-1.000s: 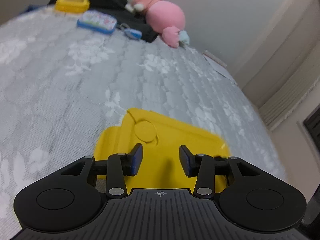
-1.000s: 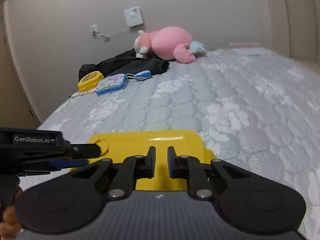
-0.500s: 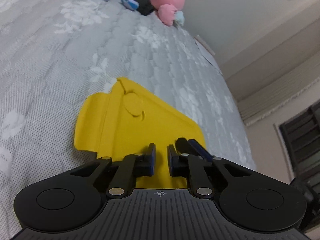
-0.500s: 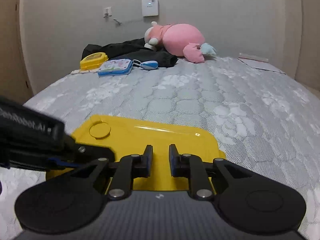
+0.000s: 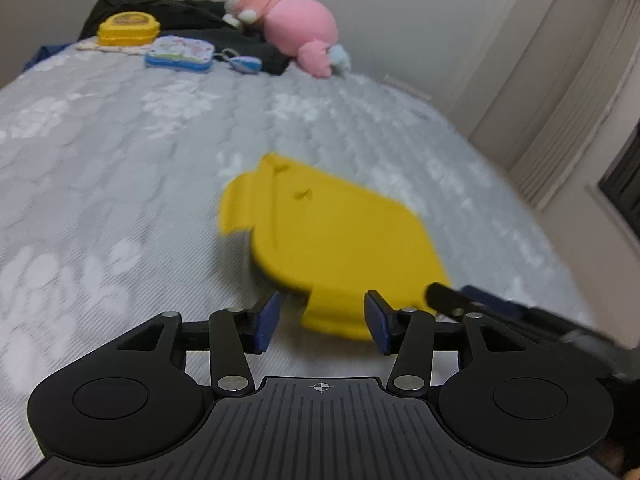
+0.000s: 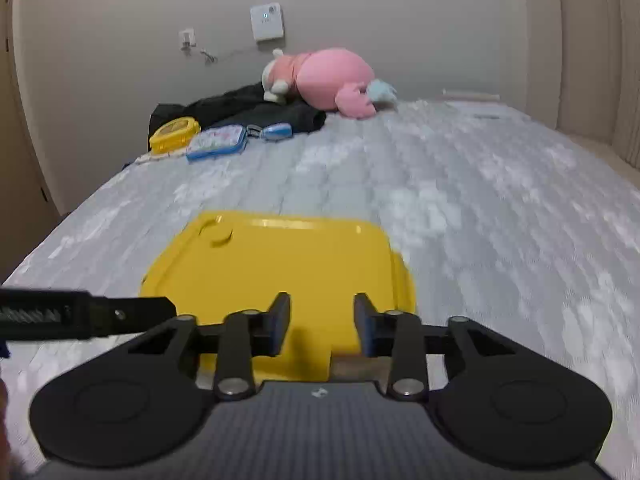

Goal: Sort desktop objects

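In the left wrist view, a small yellow box (image 5: pixel 128 30) sat far off at about eleven o'clock on the grey quilted mattress (image 5: pixel 100 160), with a blue tin (image 5: pixel 180 53) just beside it and a small blue object (image 5: pixel 245 65) next along. A pink plush toy (image 5: pixel 296 36) lay at twelve o'clock on dark clothing (image 5: pixel 180 10). The yellow tray (image 5: pixel 332 236) lay flat on the mattress at the centre, blurred. The left gripper (image 5: pixel 322 322) had its jaws opening, part-way apart, with the tray's near tab between the blue pads and no pad pressing on it. At four o'clock the tip of the right gripper (image 5: pixel 472 304) reached in beside the tray's corner.

In the right wrist view, the left gripper (image 6: pixel 132 312) entered at nine o'clock. The tray (image 6: pixel 276 272) lay just ahead, and the right gripper (image 6: pixel 322 324) had its jaws opening too, straddling the tray's near edge without gripping.
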Motion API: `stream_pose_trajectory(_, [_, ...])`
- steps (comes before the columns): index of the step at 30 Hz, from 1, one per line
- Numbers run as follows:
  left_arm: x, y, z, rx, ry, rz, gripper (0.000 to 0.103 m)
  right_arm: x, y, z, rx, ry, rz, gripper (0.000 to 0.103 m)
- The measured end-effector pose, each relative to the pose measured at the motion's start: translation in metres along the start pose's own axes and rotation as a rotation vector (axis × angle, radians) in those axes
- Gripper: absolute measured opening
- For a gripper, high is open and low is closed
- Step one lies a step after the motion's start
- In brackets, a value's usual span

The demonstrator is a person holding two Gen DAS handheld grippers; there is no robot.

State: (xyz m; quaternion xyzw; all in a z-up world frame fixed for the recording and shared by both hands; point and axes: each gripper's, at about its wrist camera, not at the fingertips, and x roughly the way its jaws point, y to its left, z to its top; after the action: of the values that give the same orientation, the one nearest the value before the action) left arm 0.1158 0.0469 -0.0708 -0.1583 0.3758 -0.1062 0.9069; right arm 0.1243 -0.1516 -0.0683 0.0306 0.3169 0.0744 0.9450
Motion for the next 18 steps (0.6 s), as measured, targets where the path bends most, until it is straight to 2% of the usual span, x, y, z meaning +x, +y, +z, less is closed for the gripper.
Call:
stream_pose_trajectory(2, [-0.003,-0.001,-0.008,0.019,0.006,0.033,0.057,-0.01,0.004,-0.008,-0.003,0.03,-0.014,0.051])
stream_pose_trajectory(3, [-0.005,-0.002,-0.011,0.028,0.007,0.046,0.066,-0.014,0.005,-0.011,-0.004,0.036,-0.019,0.053])
stream_pose_trajectory(4, [-0.007,-0.003,-0.015,0.04,-0.002,0.054,0.082,-0.019,0.007,-0.014,-0.006,0.04,-0.024,0.06])
stream_pose_trajectory(5, [-0.009,-0.005,-0.018,0.056,-0.019,0.068,0.088,-0.024,0.008,-0.017,-0.004,0.046,-0.032,0.067])
stream_pose_trajectory(6, [-0.011,-0.007,-0.021,0.071,-0.035,0.08,0.094,-0.027,0.009,-0.019,0.001,0.052,-0.043,0.068])
stream_pose_trajectory(9, [-0.018,-0.012,-0.03,0.113,-0.069,0.105,0.094,-0.034,0.004,-0.025,0.039,0.072,-0.064,0.075])
stream_pose_trajectory(13, [-0.022,-0.013,-0.039,0.119,-0.086,0.118,0.099,-0.042,-0.005,-0.031,0.095,0.072,-0.07,0.08])
stream_pose_trajectory(18, [-0.026,-0.015,-0.045,0.132,-0.108,0.171,0.103,-0.056,-0.009,-0.037,0.112,-0.014,-0.089,0.093])
